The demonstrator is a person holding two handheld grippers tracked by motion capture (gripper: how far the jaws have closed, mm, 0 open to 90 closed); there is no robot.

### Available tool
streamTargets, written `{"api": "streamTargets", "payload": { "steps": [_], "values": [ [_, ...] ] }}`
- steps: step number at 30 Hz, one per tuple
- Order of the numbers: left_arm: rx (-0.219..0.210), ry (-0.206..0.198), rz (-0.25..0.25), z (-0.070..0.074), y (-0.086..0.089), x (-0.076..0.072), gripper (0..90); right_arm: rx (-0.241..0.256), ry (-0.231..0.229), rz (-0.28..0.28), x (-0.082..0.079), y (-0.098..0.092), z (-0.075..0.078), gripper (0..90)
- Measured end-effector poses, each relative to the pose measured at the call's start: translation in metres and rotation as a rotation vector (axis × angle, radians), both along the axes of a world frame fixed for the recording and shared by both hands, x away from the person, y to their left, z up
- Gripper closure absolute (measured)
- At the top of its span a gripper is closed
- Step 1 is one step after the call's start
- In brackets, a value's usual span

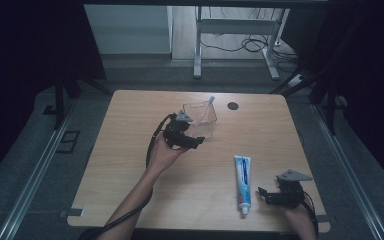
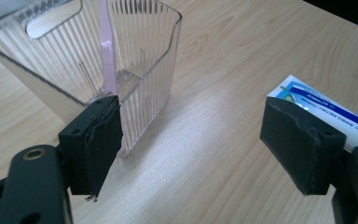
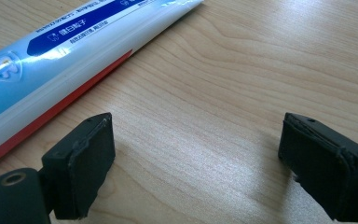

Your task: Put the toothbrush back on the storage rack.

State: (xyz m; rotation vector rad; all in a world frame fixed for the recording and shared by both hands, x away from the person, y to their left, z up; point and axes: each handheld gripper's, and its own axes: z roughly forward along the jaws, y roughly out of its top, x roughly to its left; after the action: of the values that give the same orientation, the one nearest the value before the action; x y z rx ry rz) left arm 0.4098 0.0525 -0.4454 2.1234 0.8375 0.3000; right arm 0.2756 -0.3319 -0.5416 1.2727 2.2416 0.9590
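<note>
A clear ribbed plastic holder point(image 1: 201, 119) stands near the table's middle with a pink toothbrush point(image 1: 204, 108) leaning inside it. My left gripper point(image 1: 192, 142) hovers just in front of the holder, open and empty. In the left gripper view the holder point(image 2: 140, 70) and toothbrush point(image 2: 108, 56) rise right behind the left jaw, and the toothpaste point(image 2: 326, 112) shows behind the right jaw. A blue and white toothpaste tube point(image 1: 243, 183) lies on the table at the front right. My right gripper point(image 1: 264, 195) rests open just right of it; the tube point(image 3: 51, 60) lies left of its jaws.
The wooden table point(image 1: 130, 165) has a dark round hole point(image 1: 233, 105) behind the holder. Black cables trail from both grippers over the front edge. Metal rails run along the floor on both sides, and a desk frame stands beyond the table.
</note>
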Motion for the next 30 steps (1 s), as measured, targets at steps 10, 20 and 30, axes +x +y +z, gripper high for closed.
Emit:
{"api": "streamTargets", "payload": {
  "steps": [10,20,30],
  "values": [
    [-0.016,0.013,-0.005,-0.008,0.012,-0.013,20.6,0.000,0.001,-0.001,0.000,0.000,0.000,10.4],
    [-0.039,0.046,0.000,-0.019,0.019,-0.021,20.3,-0.001,0.000,-0.001,0.000,0.000,0.000,10.6],
    [-0.028,0.118,-0.018,-0.050,0.023,-0.025,22.2,-0.001,-0.001,-0.004,0.000,0.000,0.000,11.0]
  ]
}}
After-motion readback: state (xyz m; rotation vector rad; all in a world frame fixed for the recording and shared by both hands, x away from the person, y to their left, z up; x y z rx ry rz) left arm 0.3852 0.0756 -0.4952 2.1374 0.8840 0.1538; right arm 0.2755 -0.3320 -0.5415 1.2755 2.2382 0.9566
